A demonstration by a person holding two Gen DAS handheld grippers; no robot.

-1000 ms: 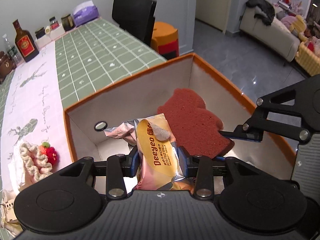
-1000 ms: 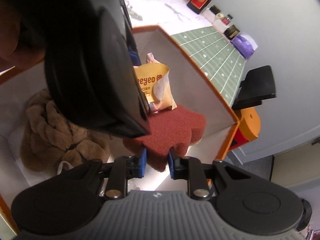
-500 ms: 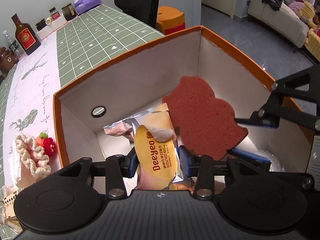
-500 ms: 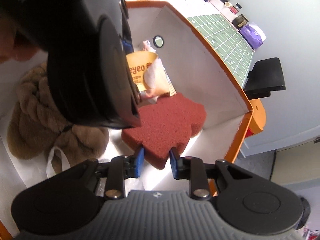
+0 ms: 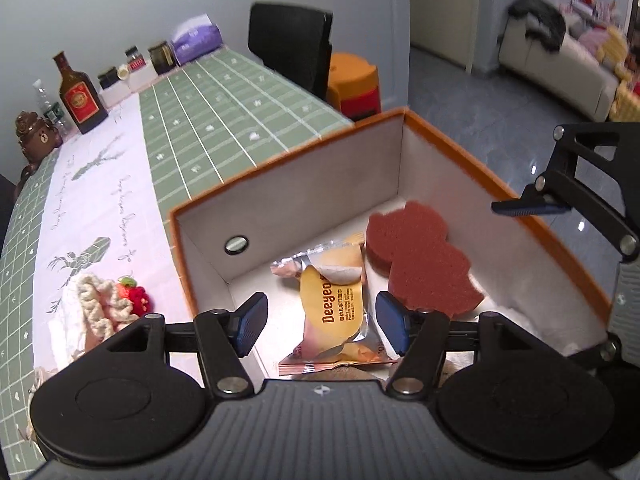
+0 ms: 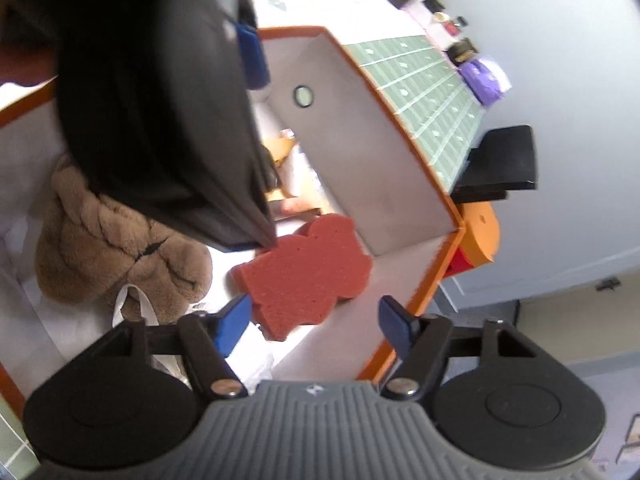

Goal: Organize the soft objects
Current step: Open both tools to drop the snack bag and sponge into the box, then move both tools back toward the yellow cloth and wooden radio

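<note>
An orange box with white inner walls (image 5: 304, 184) stands at the table's edge. On its floor lies a yellow Deeyeo snack packet (image 5: 332, 304), below and between the pads of my left gripper (image 5: 322, 322). Those jaws are opening and touch nothing. A dark red sponge (image 5: 420, 264) lies flat beside the packet. My right gripper (image 6: 314, 325) hovers over the sponge (image 6: 308, 276) with its jaws opening, and the pads stand apart from it. One of its fingers (image 5: 528, 209) shows over the box's right rim. A brown plush toy (image 6: 116, 240) lies in the box.
Left of the box, a cream crocheted piece with a red strawberry (image 5: 108, 304) rests on the tablecloth. A bottle (image 5: 78, 96), jars and a purple tissue pack (image 5: 196, 38) line the far wall. A black chair (image 5: 290, 48) and orange stool (image 5: 354, 84) stand past the table.
Both grippers' jaws have spread wide. The packet left the left pads and the sponge left the right pads; both now lie on the box floor. Both grippers have drawn back a little.
</note>
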